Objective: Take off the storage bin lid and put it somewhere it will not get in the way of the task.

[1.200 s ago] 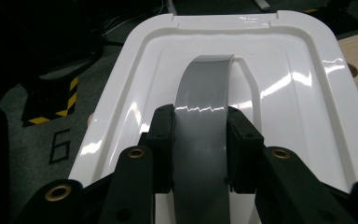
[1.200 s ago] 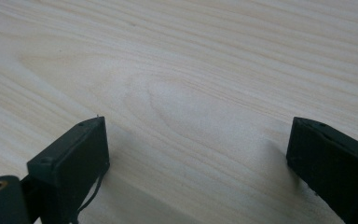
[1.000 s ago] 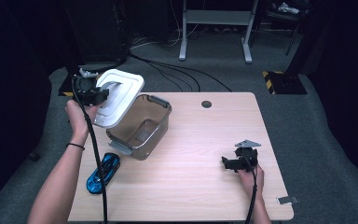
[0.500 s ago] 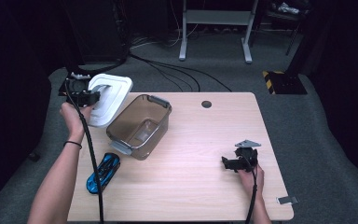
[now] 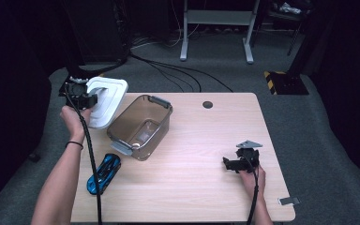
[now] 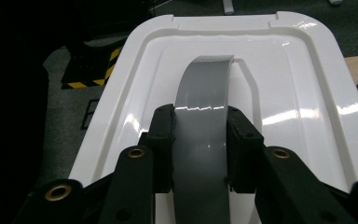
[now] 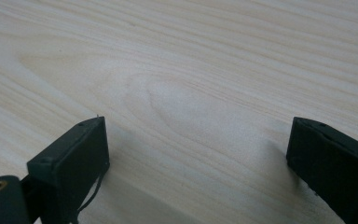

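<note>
We hold the white lid (image 5: 106,100) by its grey handle (image 6: 200,135) in our left gripper (image 5: 85,99), jaws pinching it — off the table's far-left corner, just left of the open container (image 5: 140,127) — while our right gripper (image 5: 236,164) rests spread, well apart.

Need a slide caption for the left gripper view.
Left gripper fingers clamp the grey handle of the white lid.
</note>
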